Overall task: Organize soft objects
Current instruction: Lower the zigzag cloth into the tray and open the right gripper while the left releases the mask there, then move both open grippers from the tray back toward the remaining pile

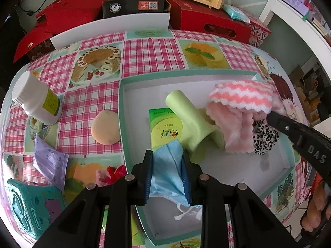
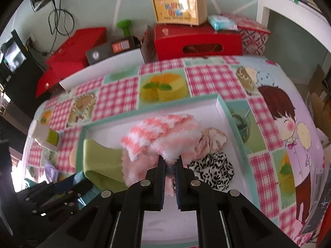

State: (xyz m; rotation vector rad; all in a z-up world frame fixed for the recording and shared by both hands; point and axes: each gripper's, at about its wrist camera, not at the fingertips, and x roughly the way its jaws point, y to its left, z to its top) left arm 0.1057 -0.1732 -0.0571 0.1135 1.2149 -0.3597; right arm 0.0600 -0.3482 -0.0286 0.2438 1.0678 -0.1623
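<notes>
Both my grippers carry limp cloth over the tray (image 1: pixel 269 183).
Left gripper (image 1: pixel 167 175) clamps the blue cloth (image 1: pixel 165 165); right gripper (image 2: pixel 170 177) pinches the striped fluffy cloth (image 2: pixel 163 132) by its edge; both light, floppy, compressible; I'd grip a bunched fold.

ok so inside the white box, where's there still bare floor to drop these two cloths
Bare floor is along the box's far wall behind the green roll, and at the near right corner beyond the leopard cloth. The middle is crowded: green packet, roll, pink towel.

Cloths (image 1: pixel 196 128) in tray (image 1: pixel 122 111), bottle (image 1: pixel 37 101) left
</notes>
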